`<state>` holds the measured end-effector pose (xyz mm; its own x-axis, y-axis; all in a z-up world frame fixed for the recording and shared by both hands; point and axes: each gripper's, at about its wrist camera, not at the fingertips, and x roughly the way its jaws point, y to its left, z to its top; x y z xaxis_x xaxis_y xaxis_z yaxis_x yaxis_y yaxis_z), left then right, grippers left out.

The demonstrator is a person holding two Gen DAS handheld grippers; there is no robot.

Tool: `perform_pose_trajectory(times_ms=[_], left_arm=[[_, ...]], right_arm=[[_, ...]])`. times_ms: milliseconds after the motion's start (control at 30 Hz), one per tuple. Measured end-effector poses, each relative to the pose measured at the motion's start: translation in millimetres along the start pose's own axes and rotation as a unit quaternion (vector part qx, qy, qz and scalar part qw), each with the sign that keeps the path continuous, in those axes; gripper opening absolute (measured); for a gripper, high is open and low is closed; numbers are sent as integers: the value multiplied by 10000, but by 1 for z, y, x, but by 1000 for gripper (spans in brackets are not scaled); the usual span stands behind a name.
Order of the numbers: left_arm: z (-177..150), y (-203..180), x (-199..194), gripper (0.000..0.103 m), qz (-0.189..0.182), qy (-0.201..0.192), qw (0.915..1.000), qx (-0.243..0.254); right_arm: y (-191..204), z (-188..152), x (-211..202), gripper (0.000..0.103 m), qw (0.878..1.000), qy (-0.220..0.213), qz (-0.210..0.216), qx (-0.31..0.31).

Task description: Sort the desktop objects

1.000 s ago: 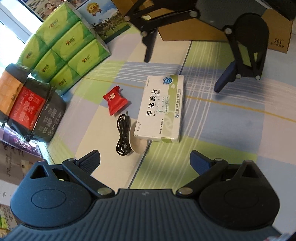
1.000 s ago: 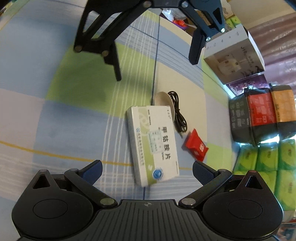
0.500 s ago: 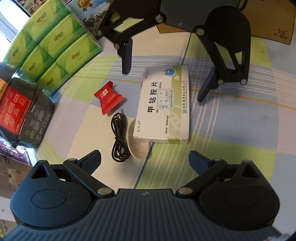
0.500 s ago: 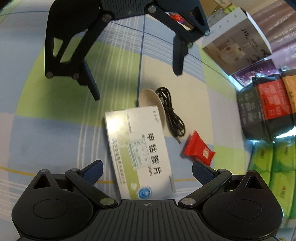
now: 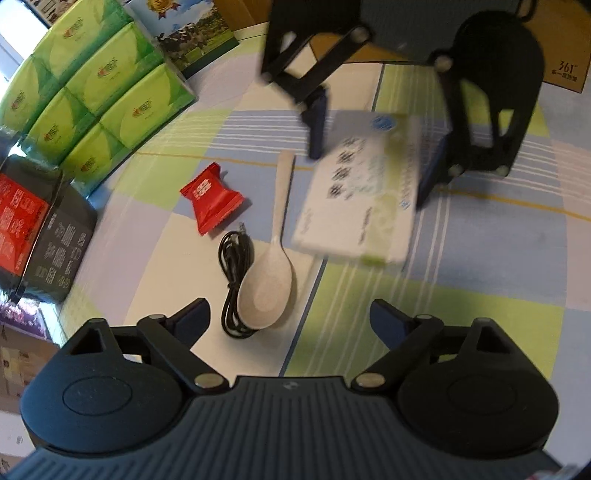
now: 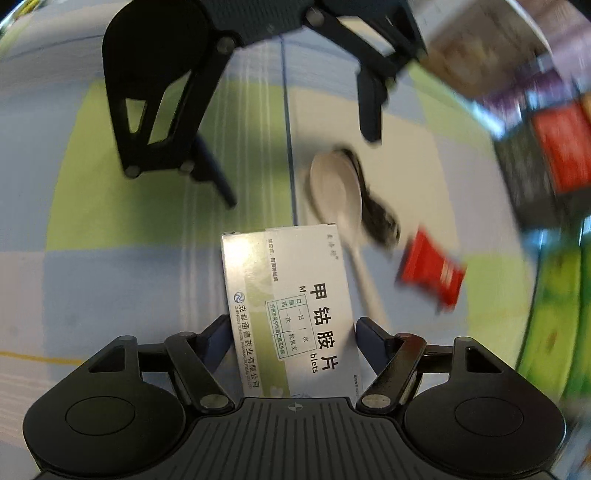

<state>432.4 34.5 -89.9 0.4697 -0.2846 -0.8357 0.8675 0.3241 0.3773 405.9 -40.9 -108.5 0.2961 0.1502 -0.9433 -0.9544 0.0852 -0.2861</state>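
Observation:
My right gripper (image 6: 293,332) is shut on a white and green medicine box (image 6: 291,295), gripping its long sides. In the left wrist view the medicine box (image 5: 358,199) looks tilted and raised off the cloth, blurred by motion. A beige spoon (image 5: 266,284) lies uncovered beside it, bowl toward my left gripper (image 5: 288,314), which stands open and empty just above the spoon. A coiled black cable (image 5: 232,266) touches the spoon's bowl. A red candy wrapper (image 5: 210,197) lies to the left. The right wrist view also shows the spoon (image 6: 336,184), cable (image 6: 380,218) and candy (image 6: 432,273).
A checked cloth (image 5: 480,258) covers the table. Green tissue packs (image 5: 92,88) and black and red packages (image 5: 37,221) line the left side. A cardboard box (image 5: 561,55) and a printed carton (image 5: 192,29) stand at the back.
My right gripper has come down over the medicine box, shut on it and lifted it, baring the spoon's handle. The left gripper stays open and has drawn closer to the spoon.

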Motion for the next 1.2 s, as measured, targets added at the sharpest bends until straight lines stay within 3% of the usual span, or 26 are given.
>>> perform_pose_trajectory(times_ms=[267, 500, 633, 833, 1033, 1133, 1200], left_arm=[[19, 8, 13, 78, -187, 60, 9993, 304], [23, 26, 25, 53, -384, 275, 9989, 66], [24, 30, 21, 30, -323, 363, 9988, -31], [19, 15, 9, 27, -230, 638, 9975, -204], [11, -8, -17, 27, -338, 691, 9901, -1174], [6, -23, -32, 27, -492, 730, 9801, -1781], [2, -33, -42, 27, -595, 730, 9676, -2341]], right_arm=[[-12, -35, -17, 70, 9832, 361, 219, 1778], [-17, -33, -25, 70, 9698, 380, 139, 2407], [-10, -28, -27, 70, 9653, 332, 15, 2591], [-14, -34, -29, 70, 9495, 198, -13, 3133], [-4, -46, -41, 70, 9193, 32, 243, 3927], [13, -53, -52, 70, 9013, -62, 394, 4314], [27, -60, -61, 70, 8840, -163, 484, 4647]])
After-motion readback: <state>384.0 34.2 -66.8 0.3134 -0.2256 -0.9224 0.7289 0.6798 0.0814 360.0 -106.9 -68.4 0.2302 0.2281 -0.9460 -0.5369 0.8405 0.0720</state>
